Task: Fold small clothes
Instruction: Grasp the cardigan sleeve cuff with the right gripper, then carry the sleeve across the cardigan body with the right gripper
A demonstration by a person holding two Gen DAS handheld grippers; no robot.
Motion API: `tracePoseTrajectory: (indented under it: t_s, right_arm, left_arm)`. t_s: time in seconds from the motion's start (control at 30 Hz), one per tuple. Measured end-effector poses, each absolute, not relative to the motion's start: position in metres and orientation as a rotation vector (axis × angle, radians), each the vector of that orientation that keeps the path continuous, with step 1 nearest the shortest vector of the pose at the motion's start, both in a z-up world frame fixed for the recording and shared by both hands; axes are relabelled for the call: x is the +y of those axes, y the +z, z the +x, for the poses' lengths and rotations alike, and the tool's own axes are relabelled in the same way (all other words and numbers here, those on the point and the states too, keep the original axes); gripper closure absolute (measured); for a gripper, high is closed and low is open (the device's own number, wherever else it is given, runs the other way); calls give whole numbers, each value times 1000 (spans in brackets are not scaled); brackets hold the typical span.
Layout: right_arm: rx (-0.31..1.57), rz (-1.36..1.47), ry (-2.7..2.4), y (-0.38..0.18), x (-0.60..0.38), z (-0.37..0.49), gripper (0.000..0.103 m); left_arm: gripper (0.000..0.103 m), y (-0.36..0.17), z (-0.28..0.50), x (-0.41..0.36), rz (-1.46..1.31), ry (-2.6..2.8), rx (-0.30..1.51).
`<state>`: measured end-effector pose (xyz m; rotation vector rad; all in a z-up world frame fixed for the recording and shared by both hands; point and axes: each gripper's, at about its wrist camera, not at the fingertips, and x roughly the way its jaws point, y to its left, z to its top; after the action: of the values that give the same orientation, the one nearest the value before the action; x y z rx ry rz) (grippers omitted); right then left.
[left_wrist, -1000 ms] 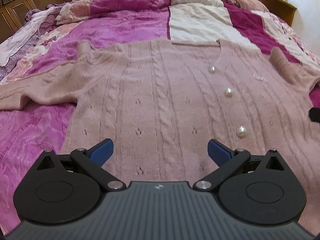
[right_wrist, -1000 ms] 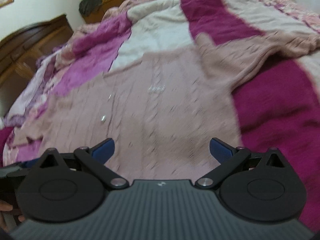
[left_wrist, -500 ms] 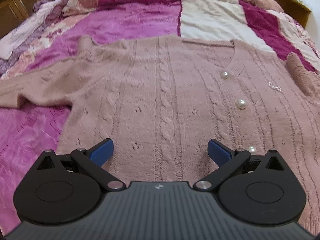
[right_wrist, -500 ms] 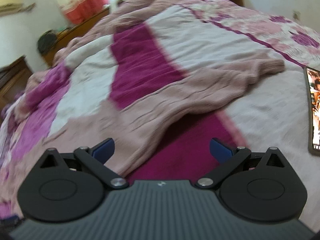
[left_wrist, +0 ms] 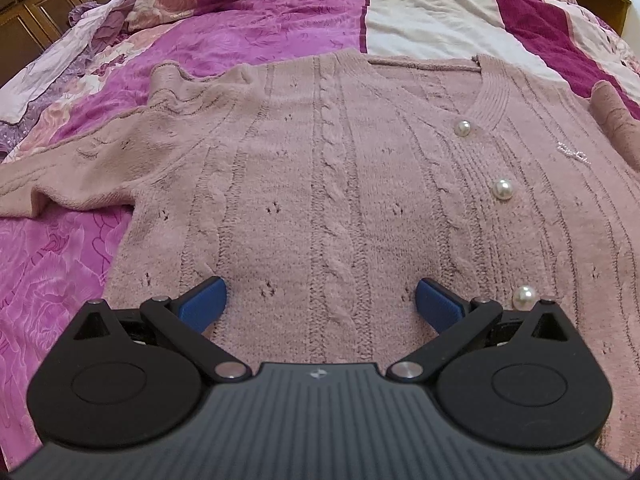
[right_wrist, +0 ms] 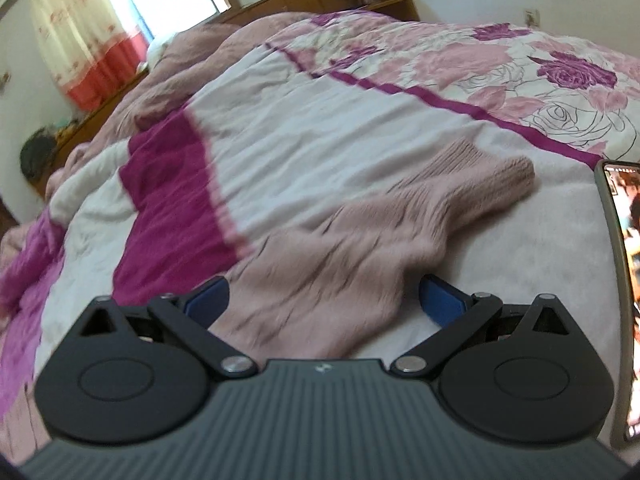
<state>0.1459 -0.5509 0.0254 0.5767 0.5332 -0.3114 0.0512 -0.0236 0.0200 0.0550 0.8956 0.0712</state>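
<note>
The left claw [left_wrist: 320, 304] has its blue fingers [left_wrist: 202, 304] wide apart and holds nothing; it hangs low over the front of a pink knitted cardigan [left_wrist: 320, 184]. The cardigan lies flat and buttoned on the bed [left_wrist: 260, 28], with three pearl buttons [left_wrist: 503, 189] along its right side. The right claw [right_wrist: 324, 300] is also spread apart and empty, above the cardigan's sleeve [right_wrist: 400, 232], which stretches over the white part of the quilt. A phone [right_wrist: 624, 280] lies just beside the sleeve cuff, at the right edge.
</note>
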Motion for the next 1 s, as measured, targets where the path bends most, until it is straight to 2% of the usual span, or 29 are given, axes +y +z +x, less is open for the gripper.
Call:
tracePoseTrajectory:
  t_s: [0.1,0.17,0.2,0.23,0.3,0.4,0.67,1.0]
  right_arm:
    - [505,583,-315,23,-557,153,3]
    - [505,557,-334,23,-556,156,30]
    - [512,544,-342,24,-556,157,53]
    - [510,545,-344,25,-556,157,71]
    - [483,575,-317,29,-557,151,88]
    - [425,546,-307,45,-553,138,93]
    - [316,466,-303,107,-550,103,93]
    - [302,393,-203,147,-496,92,94]
  left_arm:
    - [0,19,51,-24,58,71,893]
    - [0,19,51,-25,60,71,892]
    - [0,19,51,-24,60,72,891]
    - [0,19,51,-24,61,71,890]
    - [0,19,51,-25,65,69,888]
    - [0,19,51,-24,66,65,885]
    - [0,24,46,-21,53,58,880]
    - [0,35,32,-8,21,60,867]
